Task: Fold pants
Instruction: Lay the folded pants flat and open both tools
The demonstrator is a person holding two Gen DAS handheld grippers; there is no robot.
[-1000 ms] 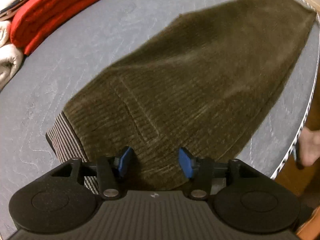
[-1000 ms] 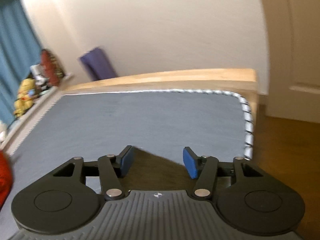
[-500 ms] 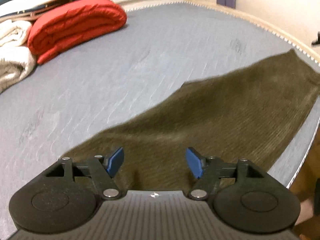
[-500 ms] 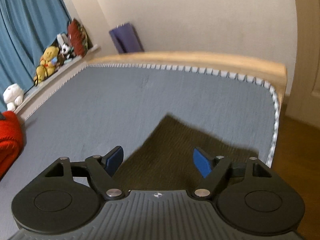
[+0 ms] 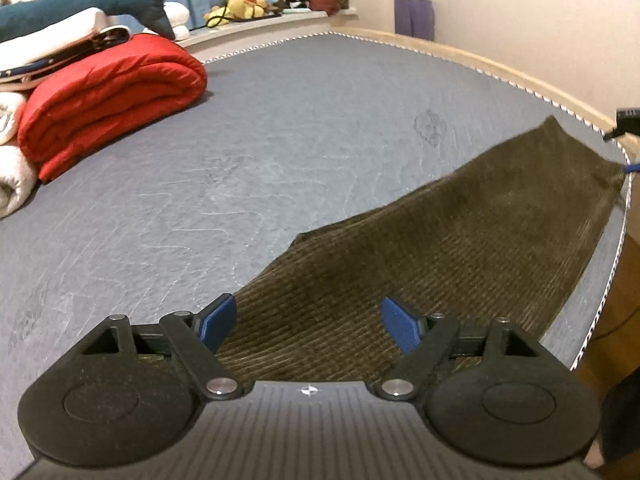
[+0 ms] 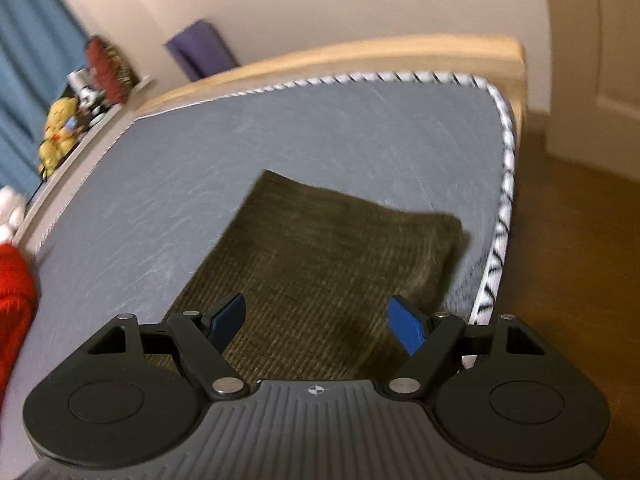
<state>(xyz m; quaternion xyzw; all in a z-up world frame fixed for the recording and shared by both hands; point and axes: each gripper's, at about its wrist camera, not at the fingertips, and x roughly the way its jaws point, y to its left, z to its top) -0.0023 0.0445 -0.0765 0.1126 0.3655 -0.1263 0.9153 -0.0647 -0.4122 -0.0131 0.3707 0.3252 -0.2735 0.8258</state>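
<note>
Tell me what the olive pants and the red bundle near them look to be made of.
Pants: likely corduroy, matte, going by the fine parallel ribs across the cloth. Red bundle: looks like smooth synthetic shell with padding, slightly shiny, puffed in stitched rolls; the exact fabric is unclear.

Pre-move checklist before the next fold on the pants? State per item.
1. Left hand-held gripper empty: ok, jaws have just been opening, nothing pinched.
2. Right hand-held gripper empty: ok, jaws have just been opening, above the cloth.
3. Pants lying flat on the mattress: ok, no bunching visible.
4. Pants fully on the mattress: ok at the hem; near end hidden, cannot tell.
5. Fold path clear of the red blanket: ok, well apart.
6. Waistband position: cannot tell, out of view.
</note>
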